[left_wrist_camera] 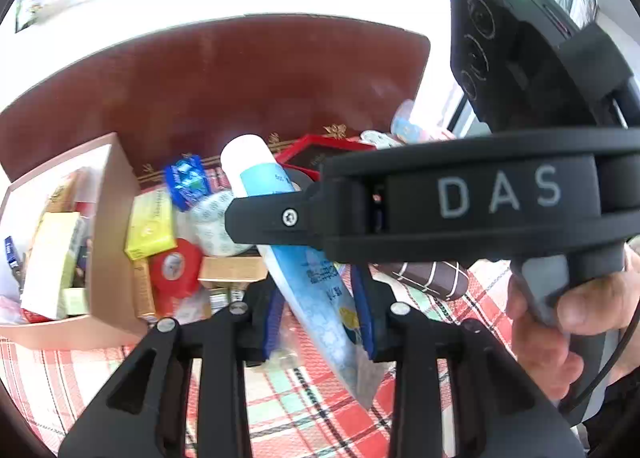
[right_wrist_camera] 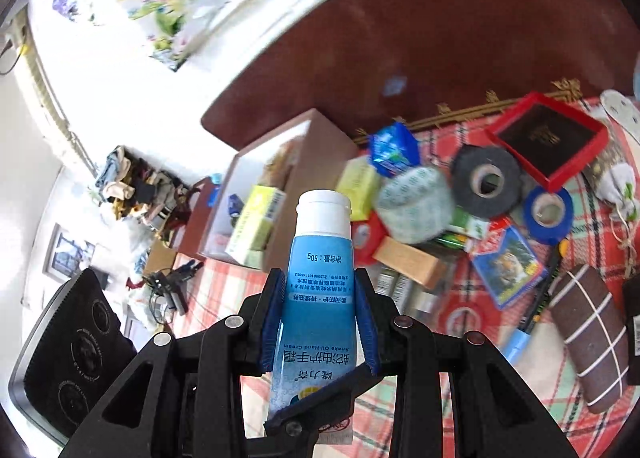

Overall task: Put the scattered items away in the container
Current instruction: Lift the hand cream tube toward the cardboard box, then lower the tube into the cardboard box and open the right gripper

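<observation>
Both sets of fingers bear on one tube (right_wrist_camera: 318, 298) of hand cream, blue with a white cap. In the right wrist view the right gripper (right_wrist_camera: 319, 322) has its blue pads (right_wrist_camera: 273, 322) pressed against the tube's two sides, closed firmly on its lower half, cap pointing away. A black finger (right_wrist_camera: 316, 398) of the other gripper crosses the tube's crimped end, touching it.

In the left wrist view the left gripper (left_wrist_camera: 320, 318) has the tube (left_wrist_camera: 316, 290) running slantwise between its pads (left_wrist_camera: 366, 314). The right pad touches the tube; the left pad stands a little off it, so I cannot tell whether these fingers grip it. The right gripper's black body, marked DAS (left_wrist_camera: 496, 194), crosses in front, held by a hand (left_wrist_camera: 560, 322).

The tube is held above the table (right_wrist_camera: 460, 38), over a checked cloth (right_wrist_camera: 500, 398). Just beyond its cap lie scattered items: a yellow box (right_wrist_camera: 358, 182), a red tape roll (right_wrist_camera: 366, 236), a patterned roll (right_wrist_camera: 416, 206), a black tape roll (right_wrist_camera: 486, 182), a blue tape roll (right_wrist_camera: 548, 214), a blue packet (right_wrist_camera: 394, 148), a red tray (right_wrist_camera: 546, 138) and a brown pouch (right_wrist_camera: 588, 338).

To the left stands the open box (right_wrist_camera: 320, 138), already holding several cartons (right_wrist_camera: 258, 226).
</observation>
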Demonstrator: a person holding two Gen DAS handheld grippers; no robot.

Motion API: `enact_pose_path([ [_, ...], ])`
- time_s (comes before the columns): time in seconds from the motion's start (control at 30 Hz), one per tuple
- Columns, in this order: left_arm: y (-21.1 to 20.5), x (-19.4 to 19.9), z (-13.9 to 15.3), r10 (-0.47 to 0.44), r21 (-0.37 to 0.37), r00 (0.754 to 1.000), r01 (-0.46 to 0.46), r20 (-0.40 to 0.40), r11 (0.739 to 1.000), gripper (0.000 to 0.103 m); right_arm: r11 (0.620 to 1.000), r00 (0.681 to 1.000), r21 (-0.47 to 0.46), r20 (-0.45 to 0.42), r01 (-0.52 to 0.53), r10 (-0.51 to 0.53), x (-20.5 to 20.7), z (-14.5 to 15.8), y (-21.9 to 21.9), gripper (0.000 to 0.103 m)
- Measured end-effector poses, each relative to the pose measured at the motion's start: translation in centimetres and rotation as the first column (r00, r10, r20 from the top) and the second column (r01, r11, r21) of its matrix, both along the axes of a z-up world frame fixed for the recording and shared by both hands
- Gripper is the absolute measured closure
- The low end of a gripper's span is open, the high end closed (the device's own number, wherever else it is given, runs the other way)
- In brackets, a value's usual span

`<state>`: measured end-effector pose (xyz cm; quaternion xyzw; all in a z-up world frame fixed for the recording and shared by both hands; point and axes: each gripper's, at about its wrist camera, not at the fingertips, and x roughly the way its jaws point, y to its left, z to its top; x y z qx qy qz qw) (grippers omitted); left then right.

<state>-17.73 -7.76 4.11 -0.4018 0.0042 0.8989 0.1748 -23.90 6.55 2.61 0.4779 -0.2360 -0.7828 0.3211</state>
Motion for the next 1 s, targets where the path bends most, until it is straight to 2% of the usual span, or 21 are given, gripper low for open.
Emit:
enact_pose_path([
  [0.27, -6.1, -0.3, 2.9, 0.060, -0.004, 0.998, -0.061, -0.022, 0.998, 0.074, 0.999, 0.998, -0.009, -0.029, -0.051, 0.051, -1.6, 3.1, -5.8, 0.067],
  [0.5, -14.7, -2.1, 3.8, 0.145, -0.012, 0.989, -0.145, -0.020, 0.989, 0.074, 0.991, 0.991, -0.017, -0.031, -0.129, 0.129, -5.4, 4.3, -13.8, 0.067],
  [0.8, -26.8, -4.7, 0.8, 0.273, -0.006, 0.961, -0.273, 0.040, 0.962, 0.074, 0.967, 0.967, -0.016, 0.004, -0.256, 0.256, -10.3, 1.6, -26.1, 0.067],
  [1.0, -31.9, -4.4, -2.1, 0.342, -0.022, 0.937, -0.341, 0.070, 0.940, 0.072, 0.950, 0.949, -0.005, 0.038, -0.313, 0.312, -12.2, -1.6, -32.1, 0.067],
])
